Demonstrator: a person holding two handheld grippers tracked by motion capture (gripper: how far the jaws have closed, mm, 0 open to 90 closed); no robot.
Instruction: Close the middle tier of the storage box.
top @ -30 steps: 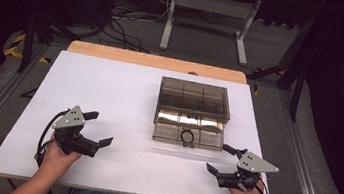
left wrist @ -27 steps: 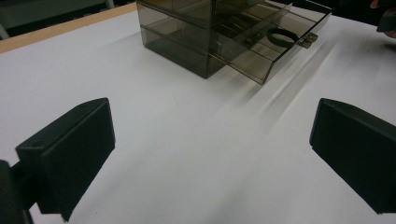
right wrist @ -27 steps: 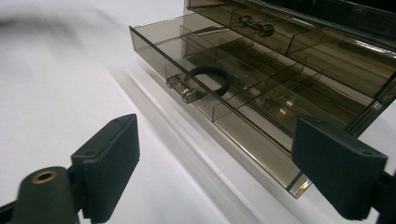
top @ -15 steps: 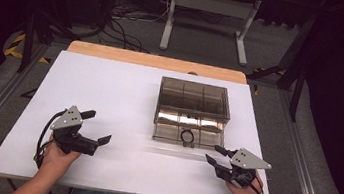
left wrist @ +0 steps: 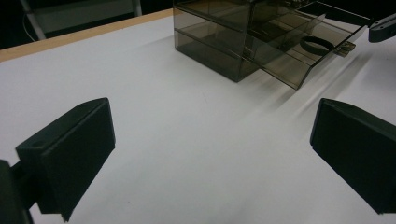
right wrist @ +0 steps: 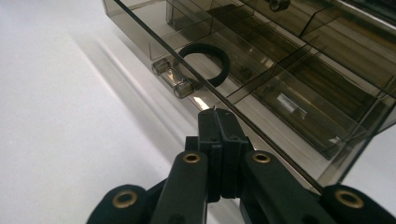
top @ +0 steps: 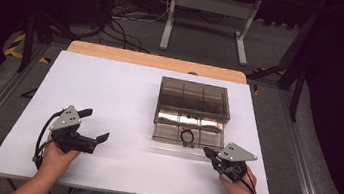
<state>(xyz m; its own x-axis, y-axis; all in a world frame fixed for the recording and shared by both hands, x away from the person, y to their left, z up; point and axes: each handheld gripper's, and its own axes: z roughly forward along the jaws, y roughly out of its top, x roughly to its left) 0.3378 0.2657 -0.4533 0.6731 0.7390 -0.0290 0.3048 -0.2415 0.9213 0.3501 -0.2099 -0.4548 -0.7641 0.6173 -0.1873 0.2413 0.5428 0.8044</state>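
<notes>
A smoked clear drawer box (top: 193,105) stands right of the table's middle. Its lower drawer (top: 170,136) is pulled out toward me, and a black ring (top: 187,136) lies in it. My right gripper (top: 207,152) is just right of the drawer's front; its jaws have just been closing and are shut with nothing between them. In the right gripper view its tip (right wrist: 218,116) sits close to the drawer's front wall, beside the small clear handle (right wrist: 173,80) and the black ring (right wrist: 205,64). My left gripper (top: 96,125) rests open on the table at the left, with only bare table between its jaws (left wrist: 210,158).
The white table (top: 125,91) has a wooden strip (top: 154,60) along its far edge. Beyond it lie a dark floor, cables and a white stand (top: 206,16). The box (left wrist: 219,37) has several compartments.
The right gripper's jaws went from wide open to shut, and that hand moved left toward the drawer's front. The left gripper stayed where it was.
</notes>
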